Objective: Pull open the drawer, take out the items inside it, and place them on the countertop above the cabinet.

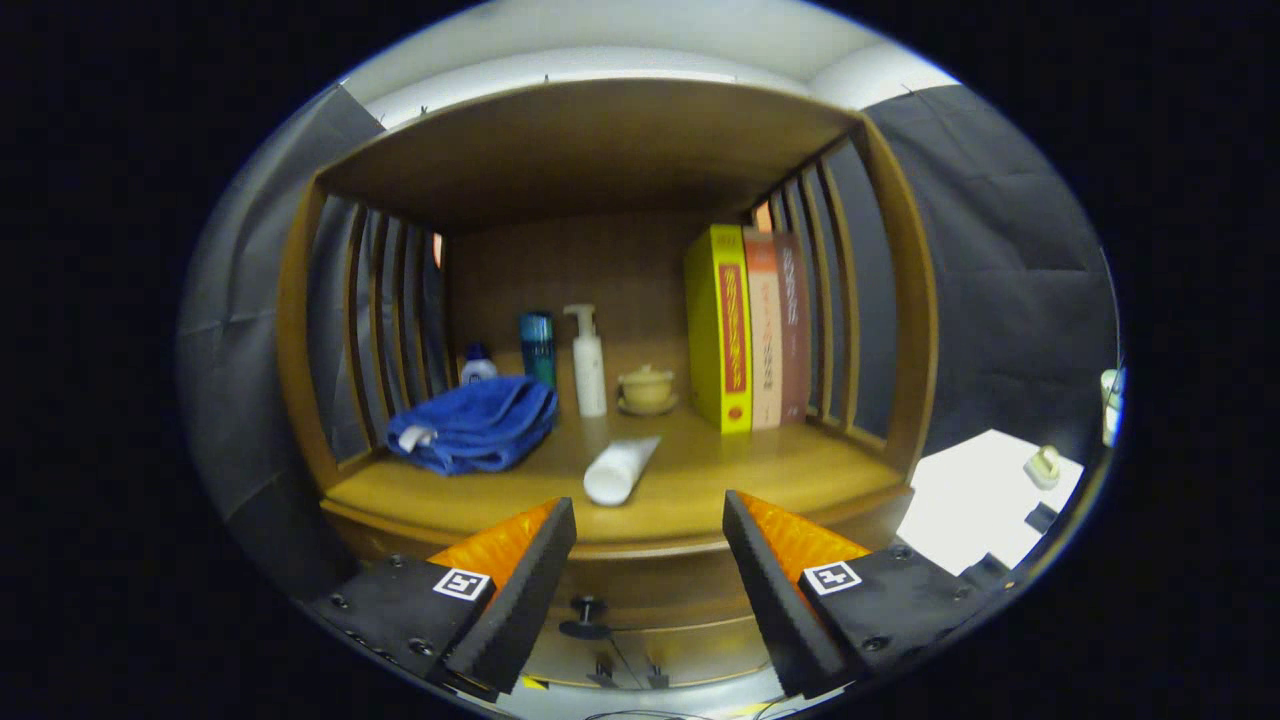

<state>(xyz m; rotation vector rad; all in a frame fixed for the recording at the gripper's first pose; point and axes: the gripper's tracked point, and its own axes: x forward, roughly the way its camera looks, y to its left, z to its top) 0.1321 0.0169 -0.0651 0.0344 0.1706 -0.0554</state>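
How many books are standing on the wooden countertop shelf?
3, upright side by side at the right slatted wall: a thick yellow book, a pale orange book and a dark brown book. More may hide behind them. The gripper is open.

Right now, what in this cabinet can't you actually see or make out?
- Drawer contents: hidden behind its shut front, under the knob, between the open tongs.
- Small bottle: lower part hidden behind the blue towel.
- Book spine lettering: too blurred to read.
- White tube: too small to identify.
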